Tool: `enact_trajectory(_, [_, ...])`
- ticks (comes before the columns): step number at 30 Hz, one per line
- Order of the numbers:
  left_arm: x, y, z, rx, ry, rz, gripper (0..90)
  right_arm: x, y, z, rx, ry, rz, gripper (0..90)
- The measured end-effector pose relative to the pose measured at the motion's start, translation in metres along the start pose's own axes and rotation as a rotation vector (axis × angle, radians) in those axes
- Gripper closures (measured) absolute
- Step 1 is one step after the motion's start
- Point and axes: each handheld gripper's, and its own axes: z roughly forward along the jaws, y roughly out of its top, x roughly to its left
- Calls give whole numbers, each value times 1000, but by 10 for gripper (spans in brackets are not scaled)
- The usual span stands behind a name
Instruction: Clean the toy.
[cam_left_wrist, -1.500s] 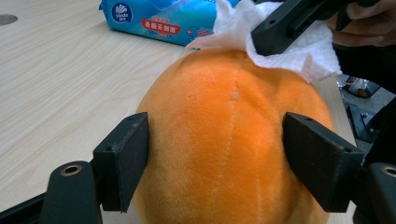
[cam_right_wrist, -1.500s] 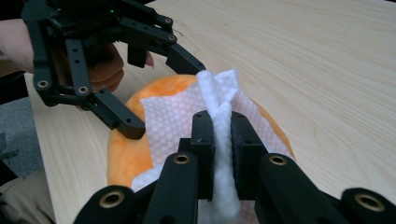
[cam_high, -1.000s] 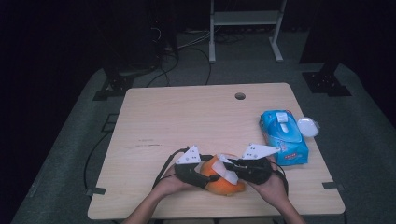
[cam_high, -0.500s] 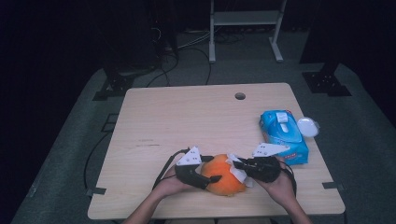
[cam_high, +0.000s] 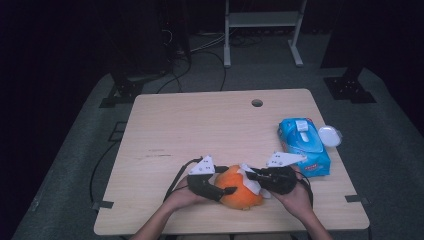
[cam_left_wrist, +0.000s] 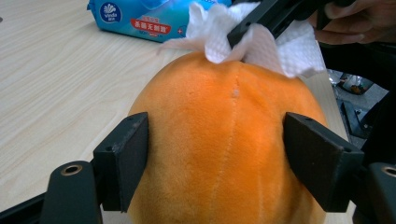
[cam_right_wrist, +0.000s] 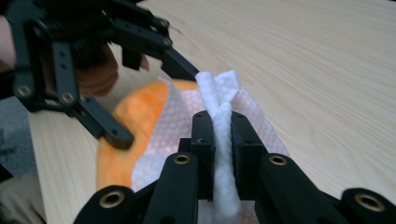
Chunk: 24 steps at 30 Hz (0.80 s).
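Note:
An orange plush fruit (cam_high: 239, 192) (cam_left_wrist: 224, 186) (cam_right_wrist: 135, 116) rests on the wooden table (cam_high: 200, 125) near its front edge. My left gripper (cam_high: 226, 180) (cam_left_wrist: 217, 128) is shut on it, one black pad pressing each side. From the right, my right gripper (cam_high: 250, 175) (cam_right_wrist: 223, 121) is shut on a bunched white wipe (cam_high: 251, 182) (cam_left_wrist: 261, 46) (cam_right_wrist: 219, 88), which lies against the top of the fruit. In the right gripper view the left gripper (cam_right_wrist: 154, 105) straddles the fruit just beyond the wipe. A hand holds each gripper.
A blue pack of wet wipes (cam_high: 304, 146) (cam_left_wrist: 149, 16) lies on the table's right side, with a round white lid (cam_high: 330, 135) beside it at the edge. A cable hole (cam_high: 257, 103) sits near the far edge. Dark floor, cables and a stand lie beyond.
The right gripper has shifted slightly to the right with the wipe, so more of the orange fruit shows. The left gripper has kept still on the fruit.

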Motion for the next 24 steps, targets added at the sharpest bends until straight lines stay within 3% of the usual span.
enact_trajectory(4, [-3,1,1,6,-1,15,239,7,7,7,-10,28,-16,811])
enact_trajectory(7, [-3,1,0,8,-2,19,241,6,5,7,1,22,-25,811])
enact_trajectory(12, [-6,2,0,11,0,24,241,-3,-2,2,6,1,10,811])
enact_trajectory(16, [-8,5,-3,27,21,30,239,3,0,4,10,-5,-12,814])
enact_trajectory(19, [-7,9,-6,12,18,32,193,7,1,5,18,-4,-23,822])
enact_trajectory(21, [-4,10,-6,-12,-5,-4,175,11,1,7,27,-15,-33,824])
enact_trajectory(23, [-4,10,-6,-18,-11,-12,166,12,0,7,29,-15,-37,825])
enact_trajectory(24, [-1,9,-6,-24,-32,-56,167,13,0,6,39,-6,-45,825])
